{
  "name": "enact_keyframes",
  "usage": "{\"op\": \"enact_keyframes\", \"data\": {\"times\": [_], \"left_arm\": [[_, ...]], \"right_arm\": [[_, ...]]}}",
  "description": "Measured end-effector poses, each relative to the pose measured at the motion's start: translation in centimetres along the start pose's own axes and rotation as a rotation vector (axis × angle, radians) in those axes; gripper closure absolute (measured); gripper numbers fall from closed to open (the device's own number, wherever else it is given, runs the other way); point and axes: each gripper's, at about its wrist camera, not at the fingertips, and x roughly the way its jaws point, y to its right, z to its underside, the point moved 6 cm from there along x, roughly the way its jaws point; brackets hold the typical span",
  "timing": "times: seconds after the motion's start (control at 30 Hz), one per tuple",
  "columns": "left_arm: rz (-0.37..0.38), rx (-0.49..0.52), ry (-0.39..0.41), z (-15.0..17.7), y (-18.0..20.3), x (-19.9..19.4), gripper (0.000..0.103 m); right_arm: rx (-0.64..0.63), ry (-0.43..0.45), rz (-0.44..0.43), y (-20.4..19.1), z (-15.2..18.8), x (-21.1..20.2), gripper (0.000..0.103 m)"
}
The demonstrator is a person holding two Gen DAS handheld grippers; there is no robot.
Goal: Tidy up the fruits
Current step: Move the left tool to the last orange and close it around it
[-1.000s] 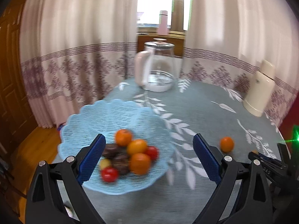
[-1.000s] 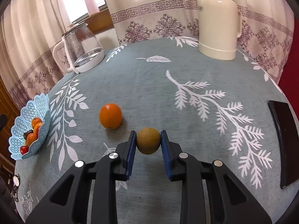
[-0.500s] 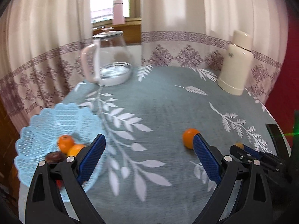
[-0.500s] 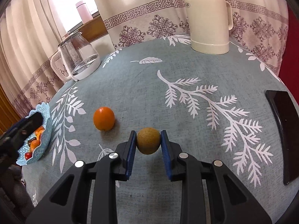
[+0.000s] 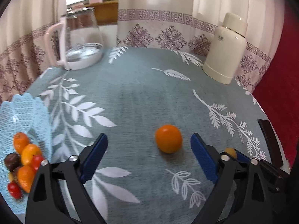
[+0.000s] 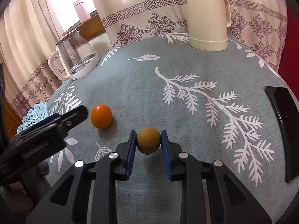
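Orange [image 5: 168, 138] sits between wide-open left tool [image 5: 148, 155]; right tool [image 6: 148, 145] clamps kiwi [image 6: 148, 140].

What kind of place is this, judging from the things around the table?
Probably a room in a home, perhaps a dining room: a round table with a leaf-patterned cloth, a glass kettle, a cream thermos jug, and patterned curtains by a window.

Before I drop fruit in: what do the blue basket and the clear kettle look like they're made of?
Blue basket: likely moulded plastic, a pale lattice with a scalloped rim and slight gloss. Clear kettle: body looks like glass, transparent with sharp reflections; its white handle and base look like smooth plastic.
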Motion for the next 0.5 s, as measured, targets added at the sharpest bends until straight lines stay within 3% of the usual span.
{"op": "enact_keyframes", "data": {"times": [0.23,0.5], "left_arm": [[0.048,0.024,-0.048,0.4,1.5,2.2,0.027],[0.105,0.001,-0.107,0.9,1.9,4.1,0.059]], "right_arm": [[-0.016,-0.001,0.01,-0.3,0.1,0.1,0.076],[-0.013,-0.003,0.01,-0.2,0.2,0.2,0.076]]}}
